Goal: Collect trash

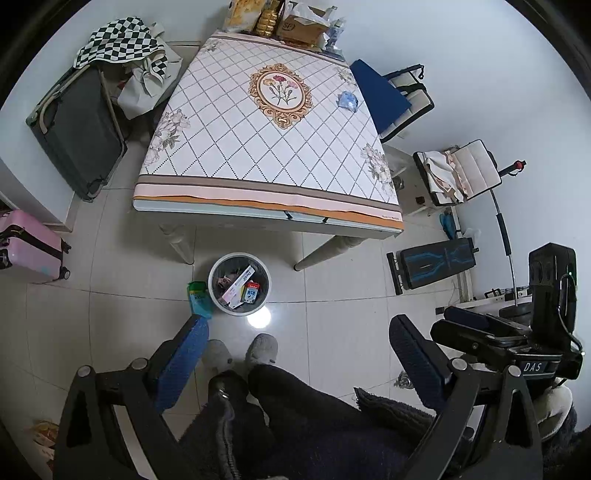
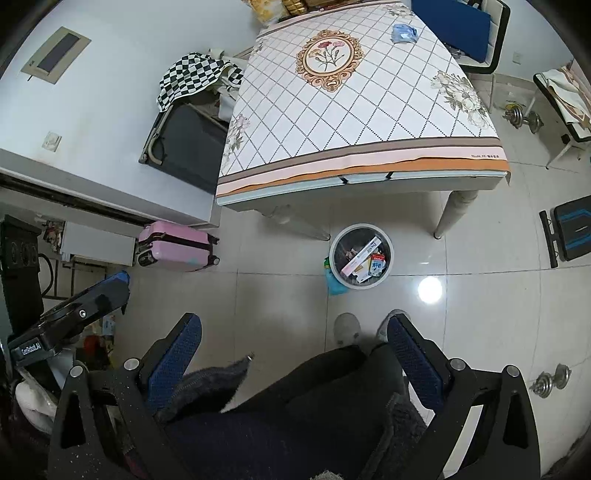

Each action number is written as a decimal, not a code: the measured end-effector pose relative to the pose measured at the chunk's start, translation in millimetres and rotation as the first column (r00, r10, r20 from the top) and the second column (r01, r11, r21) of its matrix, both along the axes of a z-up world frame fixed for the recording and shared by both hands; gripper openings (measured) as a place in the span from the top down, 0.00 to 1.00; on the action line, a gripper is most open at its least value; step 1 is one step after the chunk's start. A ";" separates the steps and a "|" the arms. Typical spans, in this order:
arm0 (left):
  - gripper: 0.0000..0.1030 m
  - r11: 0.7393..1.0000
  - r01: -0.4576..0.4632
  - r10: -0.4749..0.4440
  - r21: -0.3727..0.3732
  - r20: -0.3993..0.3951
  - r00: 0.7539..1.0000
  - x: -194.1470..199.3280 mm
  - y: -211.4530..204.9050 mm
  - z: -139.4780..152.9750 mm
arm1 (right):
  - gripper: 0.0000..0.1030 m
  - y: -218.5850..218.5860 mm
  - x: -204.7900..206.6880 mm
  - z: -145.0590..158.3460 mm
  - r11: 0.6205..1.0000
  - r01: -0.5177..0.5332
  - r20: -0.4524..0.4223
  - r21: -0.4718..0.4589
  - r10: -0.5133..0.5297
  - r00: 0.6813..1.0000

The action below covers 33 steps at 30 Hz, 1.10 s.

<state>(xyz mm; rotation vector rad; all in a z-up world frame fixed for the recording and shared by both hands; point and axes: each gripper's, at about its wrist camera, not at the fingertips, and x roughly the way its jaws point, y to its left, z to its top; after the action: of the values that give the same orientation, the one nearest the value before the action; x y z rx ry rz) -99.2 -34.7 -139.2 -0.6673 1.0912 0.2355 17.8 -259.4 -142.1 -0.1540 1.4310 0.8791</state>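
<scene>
A round white trash bin (image 1: 239, 282) (image 2: 361, 257) stands on the floor in front of the table and holds a long pink-white box, a small carton and other scraps. A green-blue packet (image 1: 199, 299) (image 2: 334, 280) lies on the floor against the bin's left side. A crumpled blue wrapper (image 1: 348, 100) (image 2: 404, 32) lies on the table (image 1: 229, 162) (image 2: 369, 122) near its far right edge. My left gripper (image 1: 301, 326) is open and empty, high above the floor. My right gripper (image 2: 295, 321) is open and empty too, beside it.
A pink suitcase (image 1: 27, 247) (image 2: 177, 245), a dark suitcase (image 1: 79, 136) with checkered cloth, chairs (image 1: 400, 98), a bench (image 1: 437, 264) and dumbbells (image 2: 550, 380) ring the table. Boxes and snack bags (image 1: 280, 18) crowd its far end. My legs and slippers (image 1: 260, 349) are below.
</scene>
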 end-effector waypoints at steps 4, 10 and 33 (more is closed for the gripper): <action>0.03 1.000 0.001 -0.001 0.012 0.002 1.000 -1.1 -2.5 5.9 | 0.01 1.4 -2.2 5.2 1.000 -0.008 0.005 0.006 0.008 1.000; 0.01 1.000 0.007 -0.007 0.024 0.010 1.000 -1.9 -4.0 11.4 | 0.00 4.7 -0.4 9.6 1.000 0.001 0.010 0.013 -0.001 1.000; 0.01 0.999 0.021 -0.022 0.039 0.013 1.000 5.9 -15.1 17.2 | 0.00 7.1 -3.8 15.3 1.000 -0.010 0.007 0.013 0.010 1.000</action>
<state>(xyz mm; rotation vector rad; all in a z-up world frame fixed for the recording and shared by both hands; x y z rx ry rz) -93.3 -49.9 -122.0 -0.6218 1.0780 0.2328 14.0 -252.3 -126.8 -0.1544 1.4190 0.8955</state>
